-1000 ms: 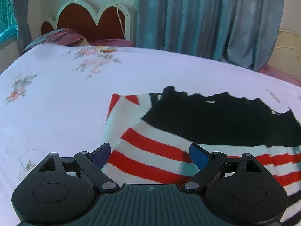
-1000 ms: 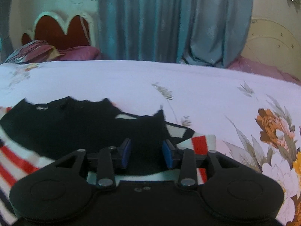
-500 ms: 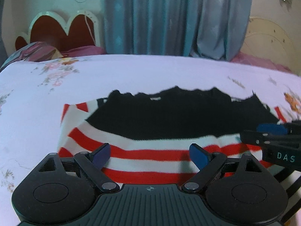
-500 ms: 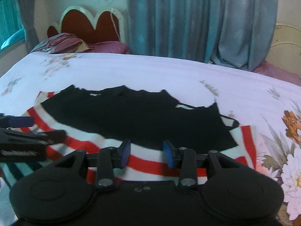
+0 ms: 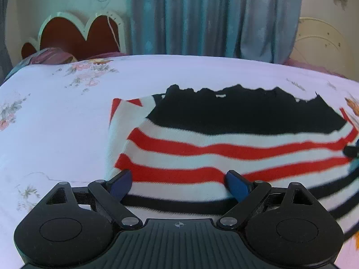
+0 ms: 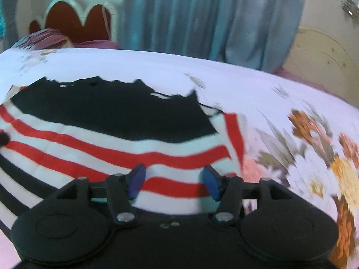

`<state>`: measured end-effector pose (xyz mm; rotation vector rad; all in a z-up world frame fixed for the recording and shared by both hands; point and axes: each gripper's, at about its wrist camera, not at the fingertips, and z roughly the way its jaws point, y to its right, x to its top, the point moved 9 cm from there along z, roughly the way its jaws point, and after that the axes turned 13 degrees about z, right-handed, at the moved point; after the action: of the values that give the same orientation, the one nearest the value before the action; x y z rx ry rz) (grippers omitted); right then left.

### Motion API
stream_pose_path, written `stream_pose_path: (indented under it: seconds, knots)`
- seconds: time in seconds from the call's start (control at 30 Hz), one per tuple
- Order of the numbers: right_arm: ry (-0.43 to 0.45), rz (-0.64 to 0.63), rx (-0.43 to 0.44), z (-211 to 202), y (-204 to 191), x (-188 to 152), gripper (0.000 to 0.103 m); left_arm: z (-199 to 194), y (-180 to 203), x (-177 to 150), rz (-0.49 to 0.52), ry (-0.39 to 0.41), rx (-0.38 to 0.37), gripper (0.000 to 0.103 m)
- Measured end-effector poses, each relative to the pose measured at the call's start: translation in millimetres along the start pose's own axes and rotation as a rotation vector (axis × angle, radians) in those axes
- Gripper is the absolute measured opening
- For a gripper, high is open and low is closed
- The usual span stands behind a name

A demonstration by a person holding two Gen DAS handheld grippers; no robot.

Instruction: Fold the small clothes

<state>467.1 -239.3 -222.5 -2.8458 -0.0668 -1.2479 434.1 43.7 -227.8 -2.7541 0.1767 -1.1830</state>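
R gripper (image 6: 174,182) jaws just widened — striped sweater (image 6: 116,148) between, unpinched.

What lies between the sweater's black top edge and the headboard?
Only floral bedsheet between the sweater and headboard, shown in the left wrist view.

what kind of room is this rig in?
Almost certainly a bedroom. A bed with a floral sheet fills both views, a scalloped red headboard and a pillow stand at its far end, and long blue-grey curtains hang behind. A striped garment lies on the sheet.
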Motion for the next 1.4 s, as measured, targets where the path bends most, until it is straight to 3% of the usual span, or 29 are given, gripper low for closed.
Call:
stream_pose_path:
  seconds: [0.07,0.1,0.27,0.47,0.6,0.73,0.93,1.1,1.4]
  knots:
    - [-0.007,0.011,-0.025,-5.1,-1.6,0.4,0.051,-6.7,-0.6,1.2,0.016,-0.006,0.002,0.089]
    - [-0.005,0.027,-0.019,-10.8,-5.3,2.3,0.044,-13.0,-0.3,3.3,0.012,0.000,0.002,0.089]
    - [0.015,0.056,0.071,-41.9,-46.6,0.7,0.044,-40.6,19.2,5.1,0.041,0.051,-0.070,0.090]
    - [-0.032,0.007,0.114,-50.8,-88.3,-29.5,0.044,-36.6,25.7,-22.1,0.073,0.009,-0.079,0.090]
    - [-0.050,-0.014,0.053,-45.5,-72.3,-45.1,0.043,-38.0,21.8,-33.1,0.106,0.013,-0.075,0.089]
    - [-0.037,-0.002,0.006,-52.3,-50.2,-50.0,0.044,-42.4,13.8,-37.7,0.070,0.003,-0.083,0.089]
    - [-0.022,0.105,-0.091,-56.3,-3.5,-60.0,0.049,-41.8,12.0,-41.5,0.066,-0.008,-0.074,0.089]
    - [-0.052,0.181,-0.090,-59.1,2.4,-60.8,0.049,-45.4,10.1,-37.8,0.029,-0.042,-0.074,0.090]
    - [-0.025,0.203,0.028,-79.0,-27.5,-37.8,0.050,-61.8,2.7,-39.1,-0.039,-0.106,-0.072,0.090]
